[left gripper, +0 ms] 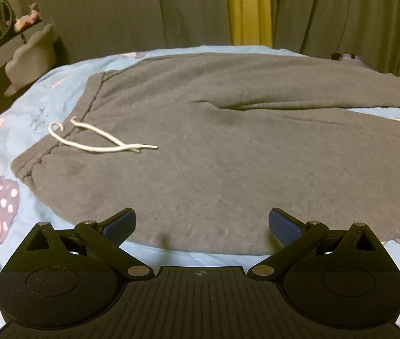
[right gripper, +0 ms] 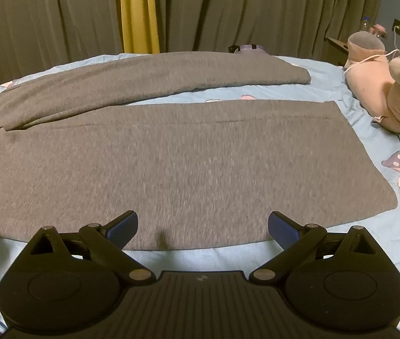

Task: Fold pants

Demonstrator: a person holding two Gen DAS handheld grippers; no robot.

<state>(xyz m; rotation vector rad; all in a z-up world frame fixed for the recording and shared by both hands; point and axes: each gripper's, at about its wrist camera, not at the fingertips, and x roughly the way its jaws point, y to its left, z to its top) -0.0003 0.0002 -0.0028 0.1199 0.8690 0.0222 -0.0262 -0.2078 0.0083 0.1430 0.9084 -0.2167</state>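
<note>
Lying flat on the bed (left gripper: 58,79), the grey pants (left gripper: 228,147) are spread unfolded, long axis running along the near edge of the bed from waistband to hems. The waistband, with its white drawstring (left gripper: 101,138) loose on the cloth, sits toward the left end; the two legs fork apart toward the right end, a strip of blue sheet showing between them.

Left gripper (left gripper: 202,226): fingers spread wide, holding nothing, poised above the near edge of the bed at the hip portion of the garment. The cloth lies directly ahead of and below the fingers.

Right gripper (right gripper: 202,227): fingers likewise spread wide and empty, poised above the near edge of the nearer leg (right gripper: 200,155). The farther leg (right gripper: 171,76) lies beyond it, toward the far edge of the bed.

Assessment: no fold has been made. The deciding relation is that the near long edge of the pants runs crosswise just ahead of both pairs of fingers, the left gripper nearer the waist, the right nearer the hem, which suits carrying the near leg over onto the far one.

Limitations: contact between fingers and cloth cannot be confirmed. Neither view takes in the whole garment. Soft toys (right gripper: 383,84) crowd the right end of the bed near the hems.
</note>
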